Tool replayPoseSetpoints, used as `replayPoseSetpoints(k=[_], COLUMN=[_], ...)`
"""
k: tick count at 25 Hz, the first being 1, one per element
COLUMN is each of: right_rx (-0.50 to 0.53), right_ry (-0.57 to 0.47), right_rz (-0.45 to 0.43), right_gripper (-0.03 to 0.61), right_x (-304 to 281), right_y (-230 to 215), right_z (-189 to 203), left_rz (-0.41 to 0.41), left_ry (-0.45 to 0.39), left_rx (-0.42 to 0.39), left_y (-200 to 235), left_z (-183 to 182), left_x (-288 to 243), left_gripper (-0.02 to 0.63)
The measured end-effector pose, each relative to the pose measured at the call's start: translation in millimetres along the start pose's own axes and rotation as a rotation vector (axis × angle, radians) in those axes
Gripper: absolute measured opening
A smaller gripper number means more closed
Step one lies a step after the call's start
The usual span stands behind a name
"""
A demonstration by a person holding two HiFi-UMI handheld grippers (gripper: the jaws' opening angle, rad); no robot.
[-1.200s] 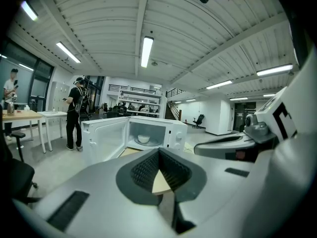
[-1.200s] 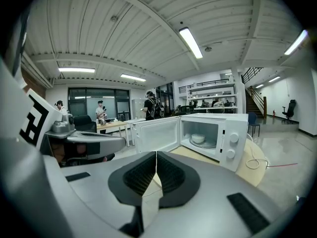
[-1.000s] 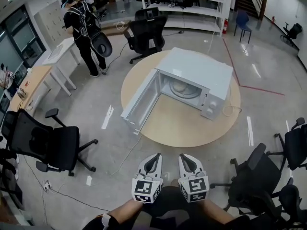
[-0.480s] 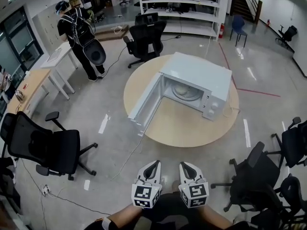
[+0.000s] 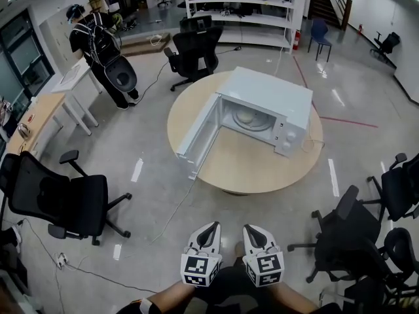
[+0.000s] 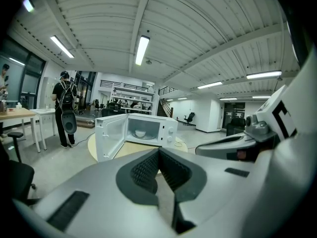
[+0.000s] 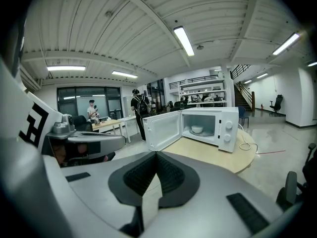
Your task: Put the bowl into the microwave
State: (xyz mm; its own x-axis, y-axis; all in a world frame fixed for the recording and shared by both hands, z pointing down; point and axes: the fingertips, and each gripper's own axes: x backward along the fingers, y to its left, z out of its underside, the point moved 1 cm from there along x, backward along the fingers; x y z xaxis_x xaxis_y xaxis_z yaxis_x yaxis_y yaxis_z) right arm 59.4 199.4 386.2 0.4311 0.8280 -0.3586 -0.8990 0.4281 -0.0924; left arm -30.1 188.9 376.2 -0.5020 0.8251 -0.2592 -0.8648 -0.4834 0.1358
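Note:
A white microwave (image 5: 267, 107) stands on a round wooden table (image 5: 249, 163) with its door (image 5: 198, 136) swung wide open to the left. A white bowl (image 5: 245, 117) sits inside it on the turntable, also seen in the left gripper view as bowl (image 6: 140, 133) and in the right gripper view as bowl (image 7: 197, 130). My left gripper (image 5: 209, 230) and right gripper (image 5: 252, 231) are held side by side low in the head view, well short of the table. Both are shut with nothing between the jaws.
Black office chairs stand around: one (image 5: 62, 198) at left, one (image 5: 193, 54) behind the table, several (image 5: 357, 231) at right. A person (image 5: 98, 48) with a backpack stands by a desk (image 5: 39, 113) at far left. Shelving (image 5: 245, 8) lines the back. A cable (image 5: 173, 211) trails across the floor.
The view has drawn back slightly from the table, so the microwave sits a bit higher and smaller. The person at left has stepped further away. Both grippers stay shut and together.

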Motion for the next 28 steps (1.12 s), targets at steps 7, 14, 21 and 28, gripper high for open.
replayPoseSetpoints(k=[7,14,21,28], right_rx=[0.000,-0.012,-0.015,-0.010], right_ry=[-0.009,-0.018,-0.024,-0.032], right_rz=[-0.008,0.001,-0.006,-0.008], right_gripper=[0.017,0.015,0.015,0.015], right_x=[14,22,22,20], right_y=[10,14,16,20], right_z=[7,10,9,5], left_rz=[0.020,0.031,0.023,0.020], left_ry=[-0.010,-0.012,-0.008,-0.012], left_rx=[-0.014,-0.019,-0.022,-0.020], left_y=[-11,-16,-14,-11], left_z=[2,5,5,4], left_x=[12,19,22,25], left_gripper=[0.046,0.046,0.046,0.046])
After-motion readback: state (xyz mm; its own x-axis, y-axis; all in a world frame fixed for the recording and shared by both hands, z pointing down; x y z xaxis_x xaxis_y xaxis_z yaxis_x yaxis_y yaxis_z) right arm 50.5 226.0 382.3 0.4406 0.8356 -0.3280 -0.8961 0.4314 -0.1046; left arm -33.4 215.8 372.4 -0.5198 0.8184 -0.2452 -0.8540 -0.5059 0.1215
